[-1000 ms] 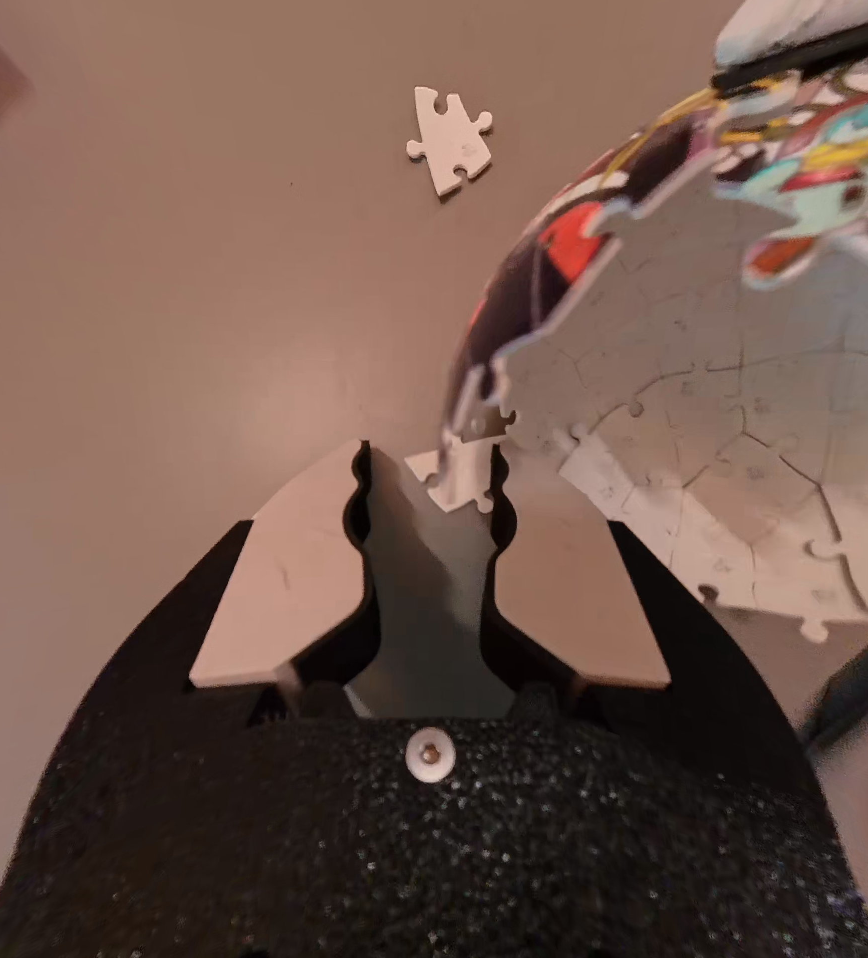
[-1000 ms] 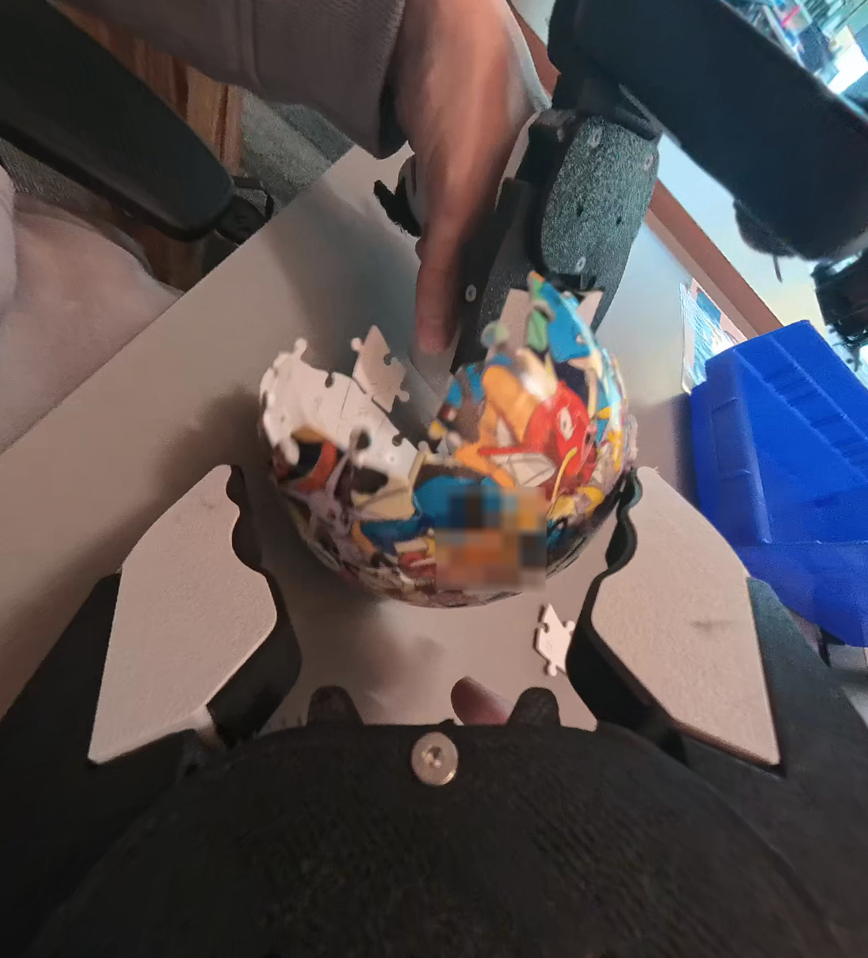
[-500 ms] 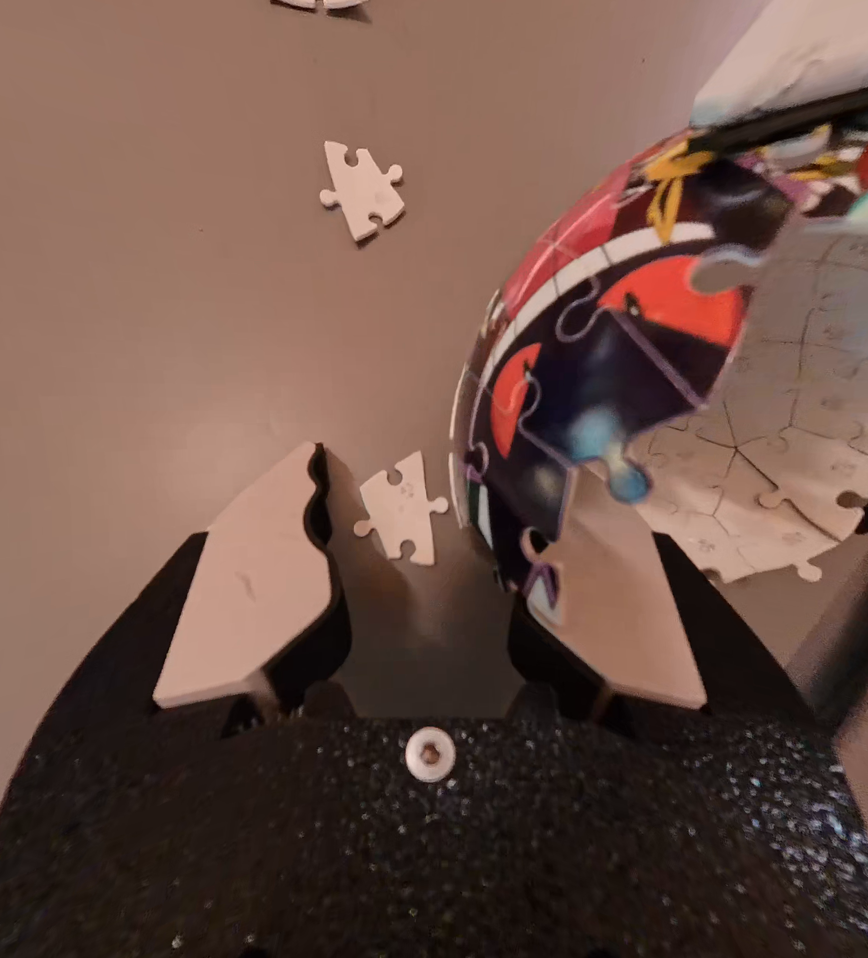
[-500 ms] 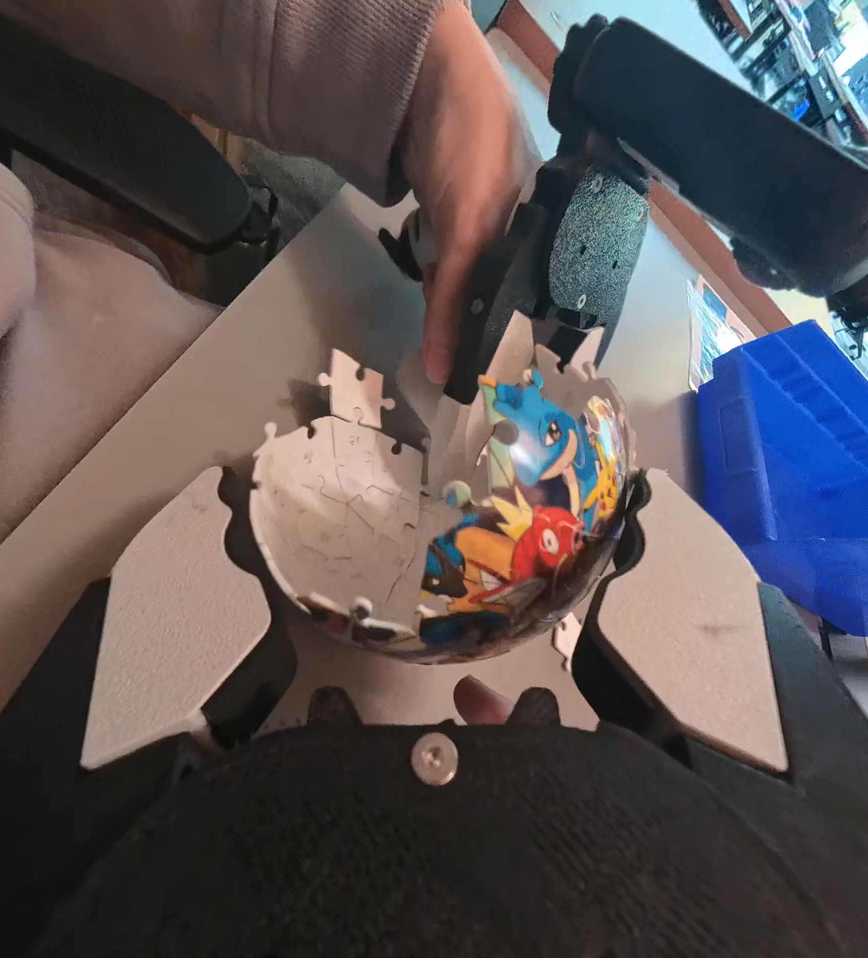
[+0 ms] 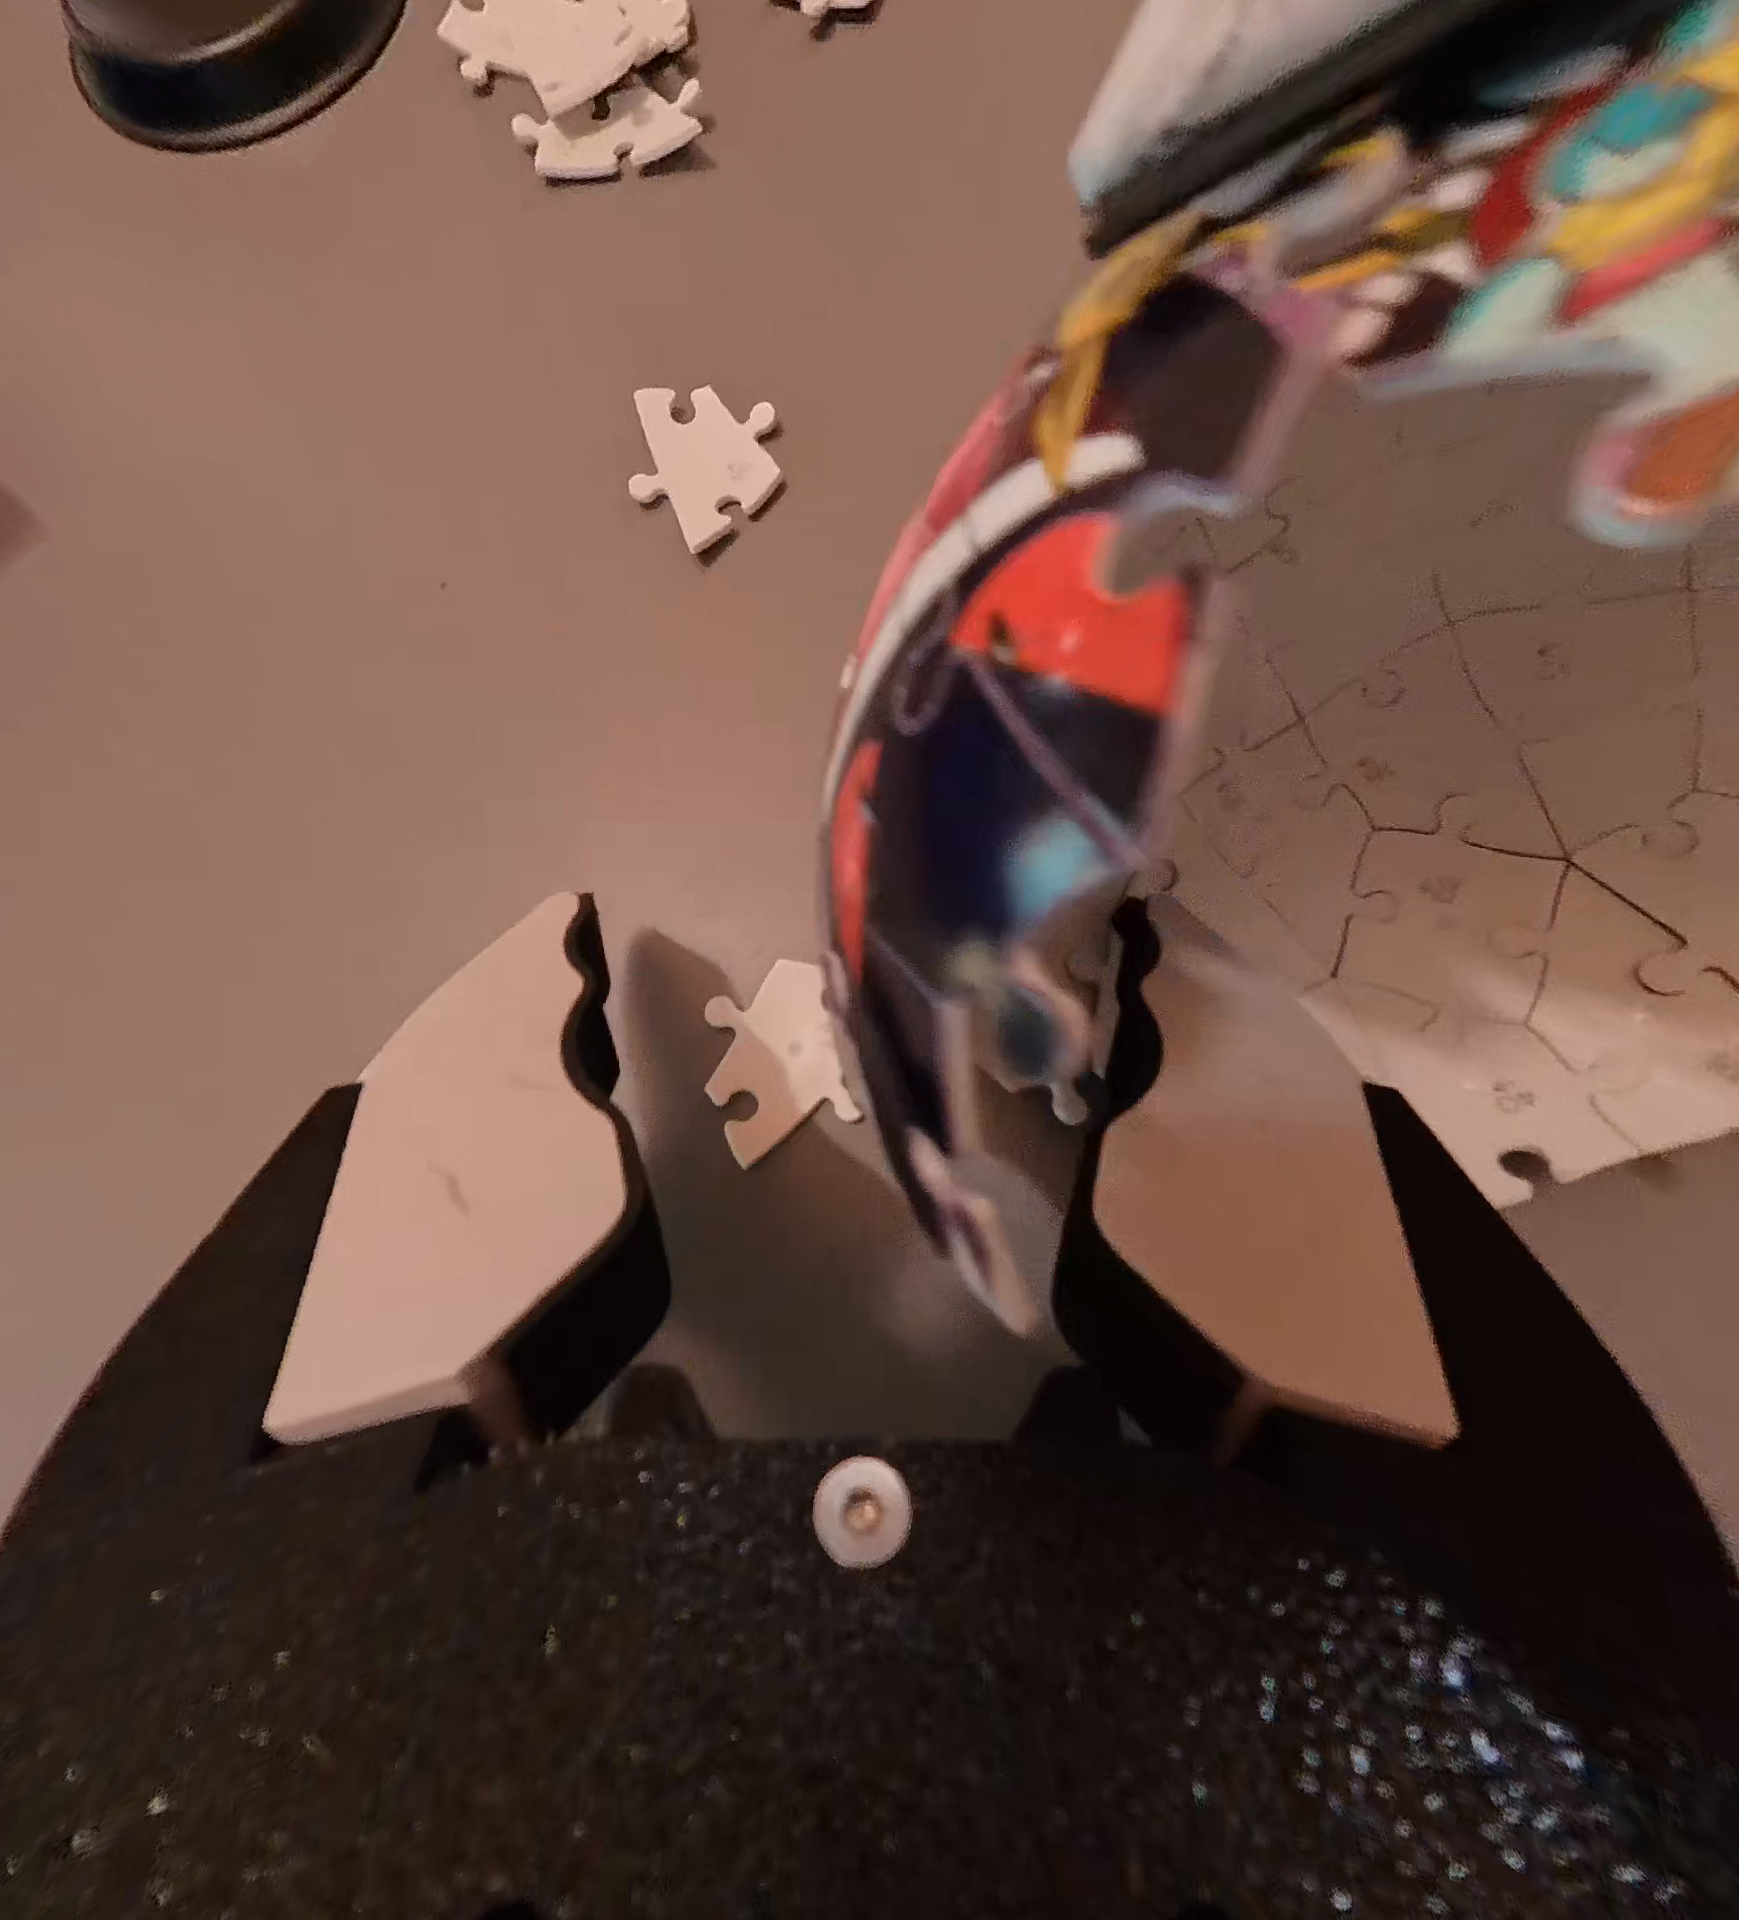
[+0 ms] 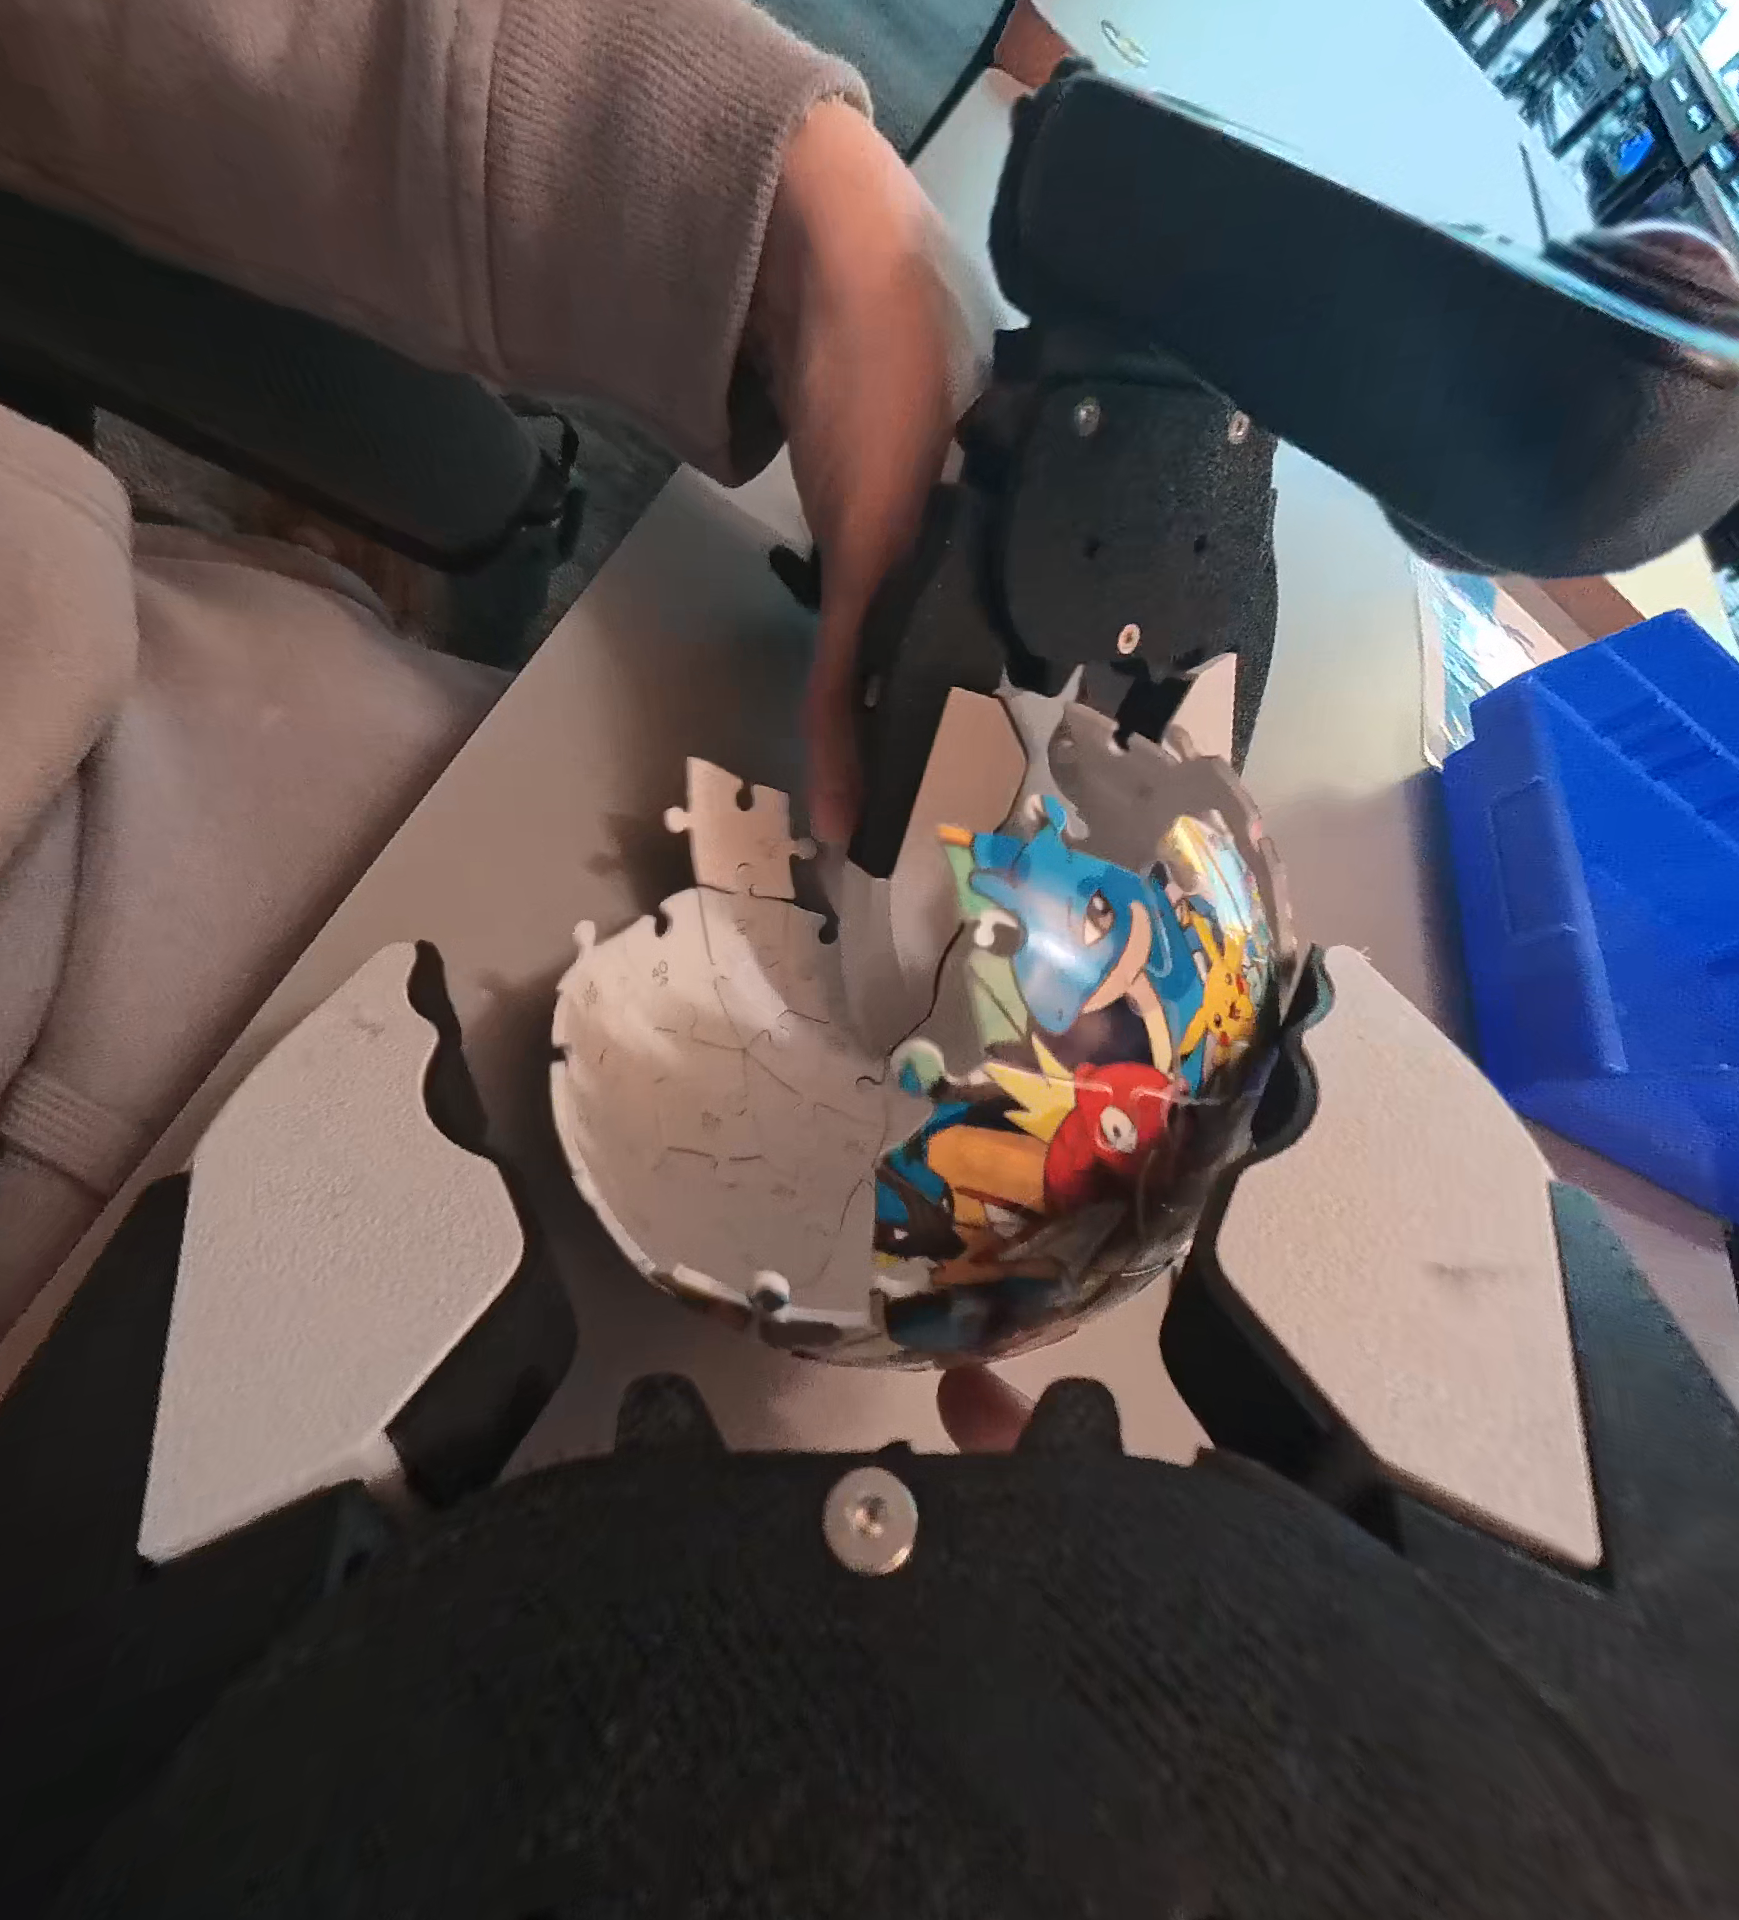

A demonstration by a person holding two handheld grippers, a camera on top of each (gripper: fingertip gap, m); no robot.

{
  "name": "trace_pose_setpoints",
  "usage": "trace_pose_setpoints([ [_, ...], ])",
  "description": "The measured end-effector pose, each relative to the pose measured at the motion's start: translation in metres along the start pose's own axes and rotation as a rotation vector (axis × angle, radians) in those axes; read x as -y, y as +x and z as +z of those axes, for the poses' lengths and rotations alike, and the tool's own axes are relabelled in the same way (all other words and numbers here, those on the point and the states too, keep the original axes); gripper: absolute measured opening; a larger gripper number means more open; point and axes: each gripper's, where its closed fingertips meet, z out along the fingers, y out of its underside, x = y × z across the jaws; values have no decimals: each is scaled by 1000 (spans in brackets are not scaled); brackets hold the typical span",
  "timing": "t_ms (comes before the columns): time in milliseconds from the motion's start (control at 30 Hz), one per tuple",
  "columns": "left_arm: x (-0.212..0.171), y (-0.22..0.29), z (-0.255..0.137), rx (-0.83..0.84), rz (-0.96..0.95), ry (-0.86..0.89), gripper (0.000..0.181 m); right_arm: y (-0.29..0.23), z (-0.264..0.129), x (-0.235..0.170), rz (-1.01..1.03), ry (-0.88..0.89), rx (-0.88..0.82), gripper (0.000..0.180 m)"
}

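A half-built puzzle ball (image 6: 1073, 1060), colourful outside and white inside, lies tilted on the grey table (image 6: 574, 707). My right gripper (image 6: 865, 977) is open wide around it. Its right finger touches the shell; its left finger stands just off the rim. My left gripper (image 5: 854, 935) is open and straddles the ball's wall (image 5: 1000, 810), which is blurred. One of its fingers (image 6: 870, 935) reaches inside the shell. A loose white piece (image 5: 782, 1060) lies on the table between the left jaws, also shown behind the ball (image 6: 740, 831).
Another loose white piece (image 5: 704, 468) lies farther out, with a small pile of pieces (image 5: 584, 73) and a black round object (image 5: 221, 52) beyond it. A blue bin (image 6: 1623, 935) stands right of the ball. A person's hand (image 6: 865, 499) holds the left gripper. The table edge (image 6: 252, 1039) runs along the left. The loose white piece (image 5: 704, 468) lies around 10 cm away from my left fingertips.
My left gripper let go of the white piece, opened wider and moved over the ball's rim. The ball rolled so its white inside faces the right camera. The right gripper stayed open.
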Motion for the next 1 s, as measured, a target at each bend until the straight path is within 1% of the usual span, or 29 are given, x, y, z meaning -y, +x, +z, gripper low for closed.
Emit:
trace_pose_setpoints([
  [133,3,0,0,23,55,35,94,5,1,-6,5,-11,-47,144],
  [333,-3,-9,-3,-1,-32,-9,97,4,4,-6,-69,-59,-103,140],
  [500,-2,-12,-14,13,-32,-3,96,3,6,-11,-133,-116,-151,140],
  [600,-8,-15,-14,45,-11,-40,97,3,7,-11,-134,-116,-173,140],
  [633,-7,-13,-14,41,-3,-39,94,3,7,-11,-136,-116,-176,140],
  [867,-7,-8,-13,41,28,-67,95,1,8,-8,-120,-110,-202,140],
  [1000,-5,-8,-19,27,17,-60,90,0,8,-8,-130,-128,-214,139],
])
